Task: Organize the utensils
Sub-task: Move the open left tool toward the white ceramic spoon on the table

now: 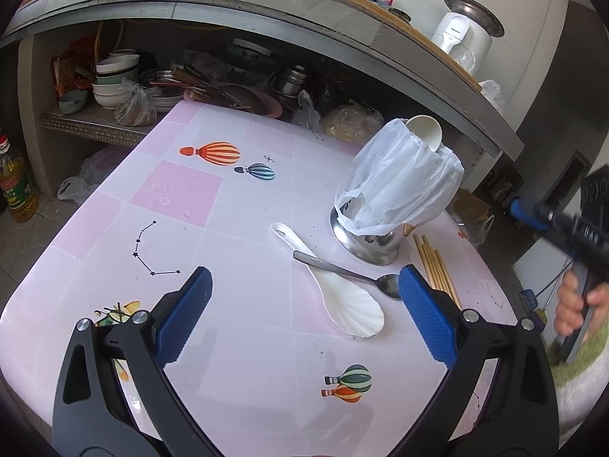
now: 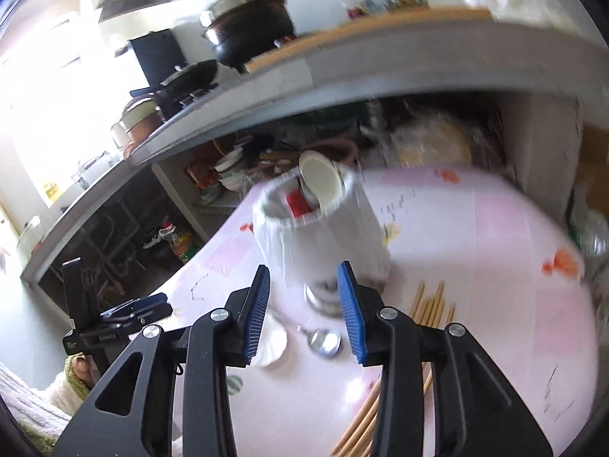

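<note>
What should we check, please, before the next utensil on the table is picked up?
1. Left gripper open and empty: ok.
2. Right gripper open, nothing between its pads: ok.
3. Metal spoon free to lift: ok; it lies on top of the white rice paddle.
4. Rice paddle free: not ok, the spoon's handle crosses it.
5. Bag-lined holder upright: ok.
6. Room left inside the holder: cannot tell.
7. Chopsticks reachable beside the holder: ok.

Left tool [image 1: 304, 316] jaws wide apart, right tool [image 2: 304, 308] partly parted, both empty
</note>
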### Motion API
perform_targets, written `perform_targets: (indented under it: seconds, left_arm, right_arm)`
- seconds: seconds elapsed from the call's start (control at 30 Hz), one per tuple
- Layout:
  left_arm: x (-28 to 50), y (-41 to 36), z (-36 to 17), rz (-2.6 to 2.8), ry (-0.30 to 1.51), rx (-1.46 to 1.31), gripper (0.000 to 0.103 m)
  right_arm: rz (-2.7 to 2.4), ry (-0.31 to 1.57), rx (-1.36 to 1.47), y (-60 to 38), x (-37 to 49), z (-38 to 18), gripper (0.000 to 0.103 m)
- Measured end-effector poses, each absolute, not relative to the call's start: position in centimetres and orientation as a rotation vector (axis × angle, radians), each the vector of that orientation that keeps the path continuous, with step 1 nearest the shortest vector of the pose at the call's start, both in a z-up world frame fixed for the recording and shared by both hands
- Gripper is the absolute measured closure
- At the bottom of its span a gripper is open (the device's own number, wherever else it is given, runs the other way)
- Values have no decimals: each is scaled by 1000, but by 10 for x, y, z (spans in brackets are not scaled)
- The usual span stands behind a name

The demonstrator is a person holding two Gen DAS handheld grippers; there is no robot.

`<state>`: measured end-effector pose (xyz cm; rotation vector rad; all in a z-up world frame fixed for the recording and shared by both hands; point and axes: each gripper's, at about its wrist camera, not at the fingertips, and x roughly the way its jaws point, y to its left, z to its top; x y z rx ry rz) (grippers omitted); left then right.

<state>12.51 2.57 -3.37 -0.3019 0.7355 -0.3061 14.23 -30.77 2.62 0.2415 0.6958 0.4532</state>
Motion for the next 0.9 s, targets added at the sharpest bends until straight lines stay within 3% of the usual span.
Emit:
perform_targets:
  seconds: [0.37, 0.67, 0.9]
  left_arm:
    - [126, 10, -46, -356, 762, -238, 8]
    - [123, 15, -50, -356, 772, -231, 8]
    - [122, 13, -55, -361, 784, -202, 8]
  right_arm:
    - [340, 1016, 496, -286, 153, -77, 66]
    - [236, 1102, 513, -273, 184, -105, 76]
    - [198, 1115, 541, -276, 196, -115, 77]
